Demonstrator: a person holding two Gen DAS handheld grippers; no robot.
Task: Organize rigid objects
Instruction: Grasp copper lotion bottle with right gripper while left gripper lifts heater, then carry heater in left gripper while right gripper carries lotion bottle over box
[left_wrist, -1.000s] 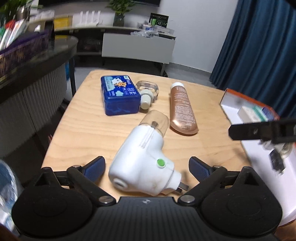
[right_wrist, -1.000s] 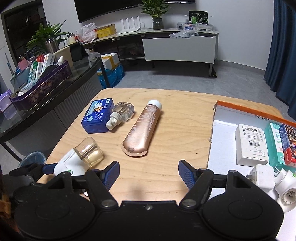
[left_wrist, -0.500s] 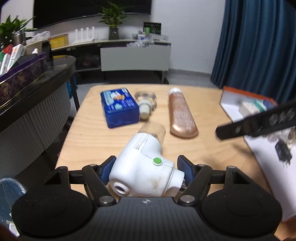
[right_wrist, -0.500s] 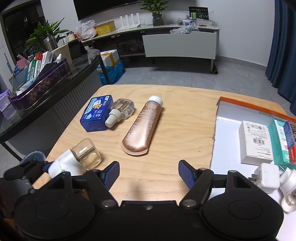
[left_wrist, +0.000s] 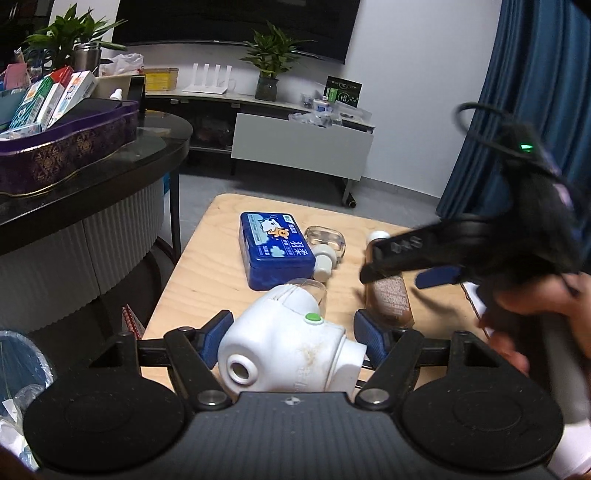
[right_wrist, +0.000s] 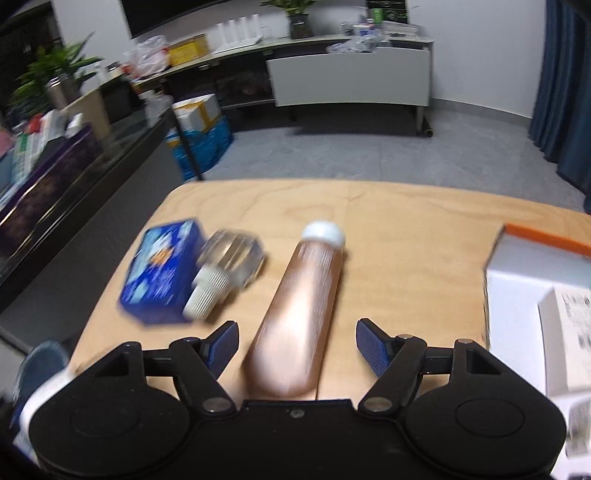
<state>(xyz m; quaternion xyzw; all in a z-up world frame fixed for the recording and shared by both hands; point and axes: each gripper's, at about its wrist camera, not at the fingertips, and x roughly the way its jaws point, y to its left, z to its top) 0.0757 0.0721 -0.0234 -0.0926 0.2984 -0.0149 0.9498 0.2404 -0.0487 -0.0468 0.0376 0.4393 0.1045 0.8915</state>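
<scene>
Obscured and blurred items

Motion-smeared in right wrist view: tube (right_wrist: 301, 314), blue box (right_wrist: 162, 273), clear bottle (right_wrist: 229, 266). Tube (left_wrist: 388, 295) partly covered by blurred right gripper (left_wrist: 402, 266). White box (right_wrist: 535, 280) cut by frame edge; label print unreadable.

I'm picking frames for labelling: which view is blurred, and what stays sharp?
Right wrist view: motion blur smears the bronze tube, blue tin and clear bottle; only the right gripper itself is crisp. Left wrist view: mostly sharp, with the white plug-in device and tin clear, but the other gripper passing on the right is smeared.
</scene>
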